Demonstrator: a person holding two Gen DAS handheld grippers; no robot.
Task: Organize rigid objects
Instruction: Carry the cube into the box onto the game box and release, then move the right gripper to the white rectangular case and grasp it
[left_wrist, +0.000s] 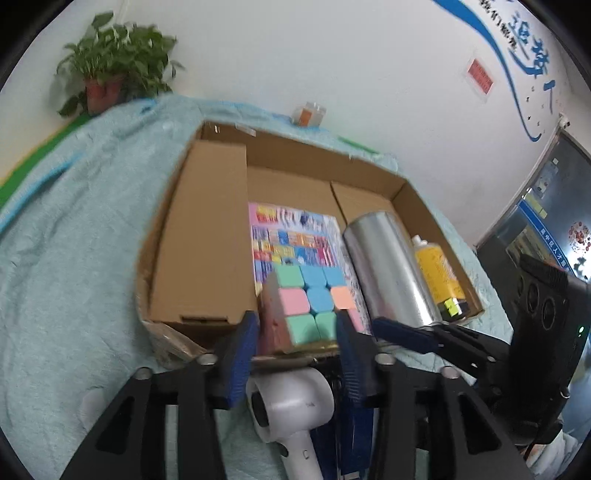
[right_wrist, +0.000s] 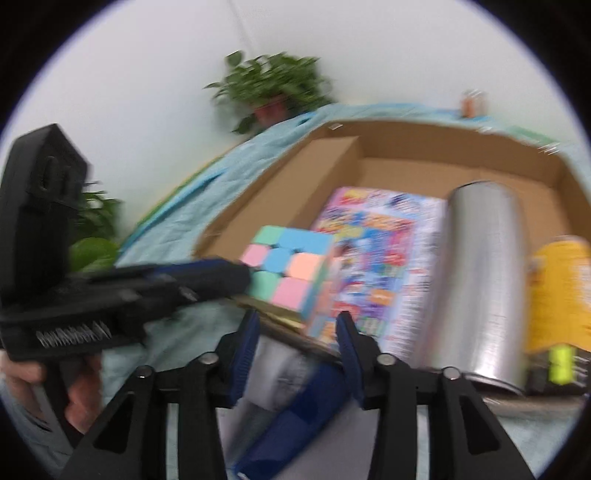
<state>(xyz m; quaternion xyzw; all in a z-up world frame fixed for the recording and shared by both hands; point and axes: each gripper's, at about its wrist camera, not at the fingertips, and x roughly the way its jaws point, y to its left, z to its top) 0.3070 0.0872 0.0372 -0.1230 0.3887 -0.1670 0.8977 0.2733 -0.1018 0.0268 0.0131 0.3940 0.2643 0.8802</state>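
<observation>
Parted left gripper (left_wrist: 297, 326) fingers flank the pastel cube (left_wrist: 312, 302); right gripper (right_wrist: 297, 326) fingers parted, labels too blurred to read

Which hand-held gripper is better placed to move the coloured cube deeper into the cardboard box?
Left. The cube sits between the left hand-held gripper's fingers; the right hand-held gripper is off to the side, beside the silver can.

2 close wrist views, shared cardboard box (left_wrist: 207, 236)
</observation>
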